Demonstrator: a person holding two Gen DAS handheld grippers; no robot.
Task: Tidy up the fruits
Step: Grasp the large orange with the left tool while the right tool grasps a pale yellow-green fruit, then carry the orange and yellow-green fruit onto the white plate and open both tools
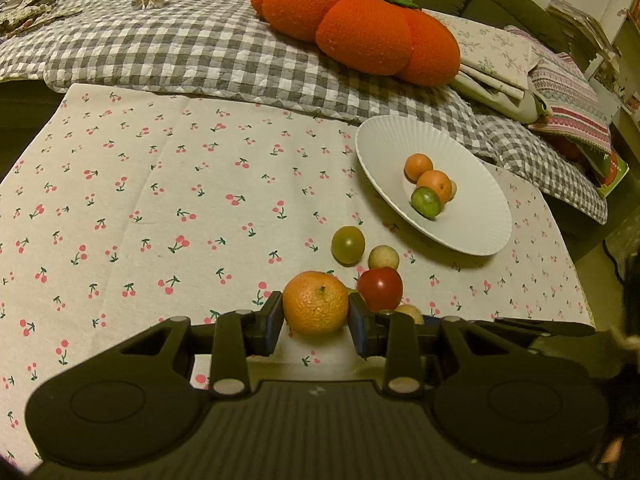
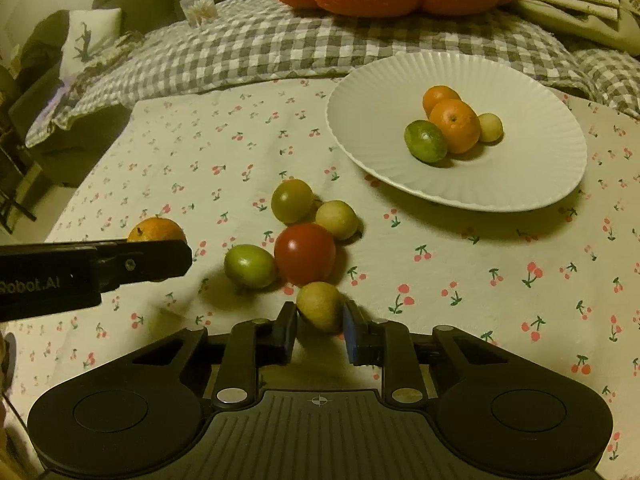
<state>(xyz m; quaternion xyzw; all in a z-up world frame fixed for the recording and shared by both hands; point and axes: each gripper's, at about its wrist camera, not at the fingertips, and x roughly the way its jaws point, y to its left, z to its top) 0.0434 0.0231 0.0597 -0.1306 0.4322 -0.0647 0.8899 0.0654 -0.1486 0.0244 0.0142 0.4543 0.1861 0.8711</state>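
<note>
Now L gripper (image 1: 316,322) clamps tangerine (image 1: 316,304); R gripper (image 2: 320,330) clamps brownish fruit (image 2: 320,306).

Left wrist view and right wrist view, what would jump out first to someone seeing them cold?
Probably the big orange pumpkin cushion on the checked quilt behind the table. Next, the white fluted plate at right, holding two tangerines, a green fruit and a pale one. Up close, the left gripper flanks a tangerine, and the right gripper flanks a yellowish fruit beside a red tomato.
</note>
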